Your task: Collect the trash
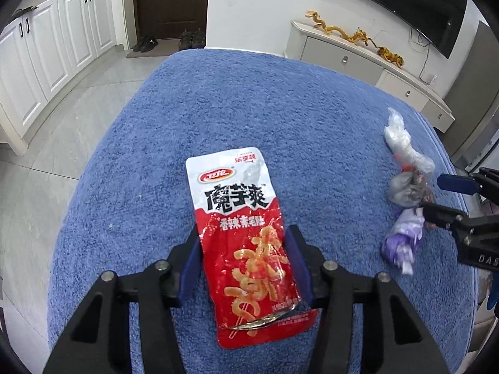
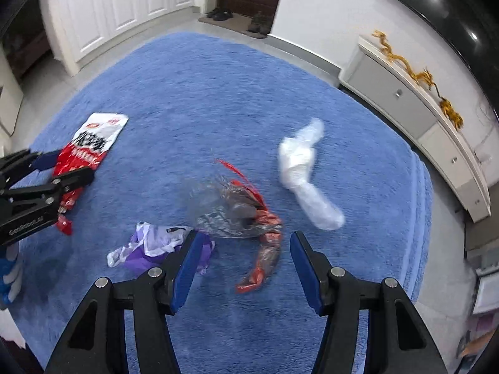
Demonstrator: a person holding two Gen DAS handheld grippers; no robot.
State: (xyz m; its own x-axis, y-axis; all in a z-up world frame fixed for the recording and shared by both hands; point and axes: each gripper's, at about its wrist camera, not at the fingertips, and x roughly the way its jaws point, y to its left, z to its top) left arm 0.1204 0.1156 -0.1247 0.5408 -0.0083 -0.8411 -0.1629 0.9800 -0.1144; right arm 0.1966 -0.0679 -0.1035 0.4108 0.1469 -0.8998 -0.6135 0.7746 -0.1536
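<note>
A red and white snack packet [image 1: 230, 193] lies lengthwise on the blue towel-covered table [image 1: 249, 109]. My left gripper [image 1: 243, 233] straddles its lower half, and the blue pads touch both long edges. The right wrist view shows that packet [image 2: 99, 134] held in the left gripper [image 2: 67, 166]. My right gripper [image 2: 243, 249] hangs open over a crumpled clear and red wrapper [image 2: 240, 208], touching nothing. A purple and white wrapper [image 2: 146, 243] lies by its left finger. A white crumpled plastic bag [image 2: 299, 159] lies further back. The right gripper [image 1: 432, 195] also shows at the left view's right edge.
The table's blue cover [image 2: 202, 99] drops off on every side to a pale tiled floor. White cabinets [image 1: 62, 46] stand on the left. A low white console with golden figurines [image 1: 343, 34] runs along the right wall under a dark screen. Shoes [image 1: 190, 39] sit by the door.
</note>
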